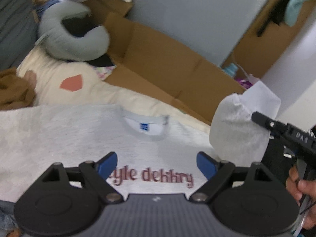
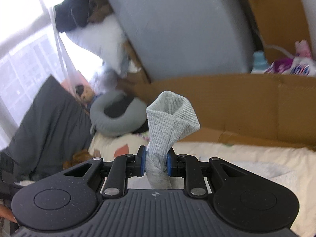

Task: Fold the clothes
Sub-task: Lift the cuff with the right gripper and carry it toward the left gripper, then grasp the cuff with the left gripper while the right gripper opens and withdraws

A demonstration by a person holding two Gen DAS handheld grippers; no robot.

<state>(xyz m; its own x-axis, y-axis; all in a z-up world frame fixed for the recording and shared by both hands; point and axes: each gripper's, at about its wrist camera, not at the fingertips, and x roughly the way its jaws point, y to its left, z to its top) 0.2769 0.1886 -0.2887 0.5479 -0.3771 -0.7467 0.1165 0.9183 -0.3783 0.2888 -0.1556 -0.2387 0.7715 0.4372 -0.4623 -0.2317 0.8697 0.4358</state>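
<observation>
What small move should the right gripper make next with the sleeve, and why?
Probably carry the sleeve cuff inward across the sweatshirt chest. The right gripper is shut on it and lifted, while the left gripper hangs open above the print.

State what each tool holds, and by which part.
Right tool pinches the grey sweatshirt by its ribbed sleeve cuff. Left tool is open, holding nothing.

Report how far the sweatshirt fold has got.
Done: the grey sweatshirt lies spread face up on the bed, collar and lettering showing. In hand: the right gripper is shut on the ribbed sleeve cuff, lifted above the body; the left gripper hangs open over the chest. Left: laying that sleeve across, the other side, and the bottom.
</observation>
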